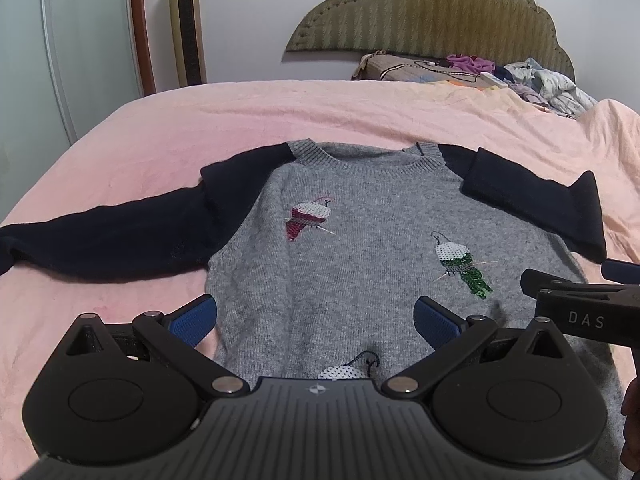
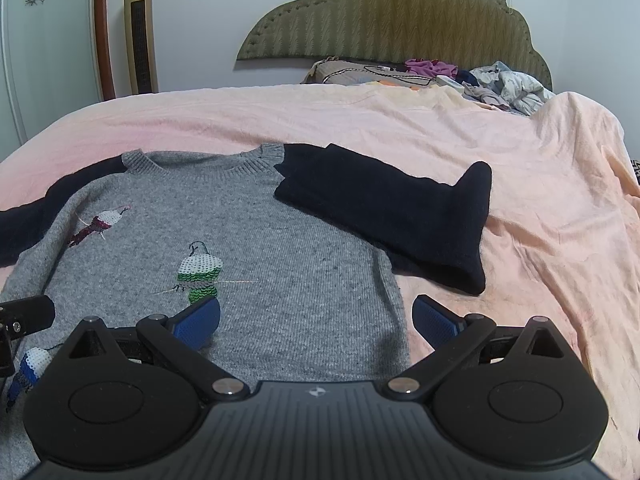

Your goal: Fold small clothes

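A small grey knit sweater (image 1: 352, 264) (image 2: 280, 256) with dark navy sleeves and sequin birds lies face up on the pink bed, neck away from me. Its left sleeve (image 1: 104, 240) stretches out flat to the left. The right sleeve (image 2: 404, 220) is bunched and doubled over beside the body. My left gripper (image 1: 314, 320) hovers open over the lower left part of the sweater, nothing between its blue pads. My right gripper (image 2: 316, 320) hangs open over the sweater's lower right edge, also holding nothing. The right gripper's body (image 1: 584, 304) shows at the right of the left wrist view.
The pink blanket (image 2: 520, 184) covers the whole bed. A pile of loose clothes and a pillow (image 2: 460, 80) sits at the headboard (image 1: 432, 16). A gold tower fan (image 1: 186, 24) and a wardrobe stand past the bed's far left side.
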`<state>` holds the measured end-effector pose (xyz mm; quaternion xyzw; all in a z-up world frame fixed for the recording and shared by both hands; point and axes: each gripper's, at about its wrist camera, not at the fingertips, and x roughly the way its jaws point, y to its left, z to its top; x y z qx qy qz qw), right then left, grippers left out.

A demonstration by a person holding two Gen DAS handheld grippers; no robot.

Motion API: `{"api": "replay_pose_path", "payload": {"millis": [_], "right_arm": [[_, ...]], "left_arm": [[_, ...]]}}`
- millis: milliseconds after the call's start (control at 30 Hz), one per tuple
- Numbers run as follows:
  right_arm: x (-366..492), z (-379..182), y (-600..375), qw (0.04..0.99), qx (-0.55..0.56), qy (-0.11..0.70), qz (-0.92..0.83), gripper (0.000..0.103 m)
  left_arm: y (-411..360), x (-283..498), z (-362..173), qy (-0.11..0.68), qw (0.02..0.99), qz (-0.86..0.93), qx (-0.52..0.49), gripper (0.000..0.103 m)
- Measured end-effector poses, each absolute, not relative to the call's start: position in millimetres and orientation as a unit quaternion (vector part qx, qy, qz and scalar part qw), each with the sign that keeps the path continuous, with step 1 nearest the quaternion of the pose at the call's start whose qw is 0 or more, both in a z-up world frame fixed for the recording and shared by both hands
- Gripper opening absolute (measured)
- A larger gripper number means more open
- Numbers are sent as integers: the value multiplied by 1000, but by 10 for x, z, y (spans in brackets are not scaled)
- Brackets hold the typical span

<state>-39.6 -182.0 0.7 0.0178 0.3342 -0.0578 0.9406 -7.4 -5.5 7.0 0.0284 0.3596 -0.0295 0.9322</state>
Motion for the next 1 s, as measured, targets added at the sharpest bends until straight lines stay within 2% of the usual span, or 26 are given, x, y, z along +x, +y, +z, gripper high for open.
{"api": "replay_pose_path", "payload": {"millis": [600,833,1000], "right_arm": [[-418,24,-1829,946,8,319,-51,103],[-417,37,-1778,964,-125,230,-48,103],[-95,8,-1795,957,-181,222,-46,103]], "left_arm": [[-90,-74,59,364,930,-37,34,103],[-124,-64,37,366,928,-47,42,103],[-151,-12,-4,370,926,-52,49,103]]}}
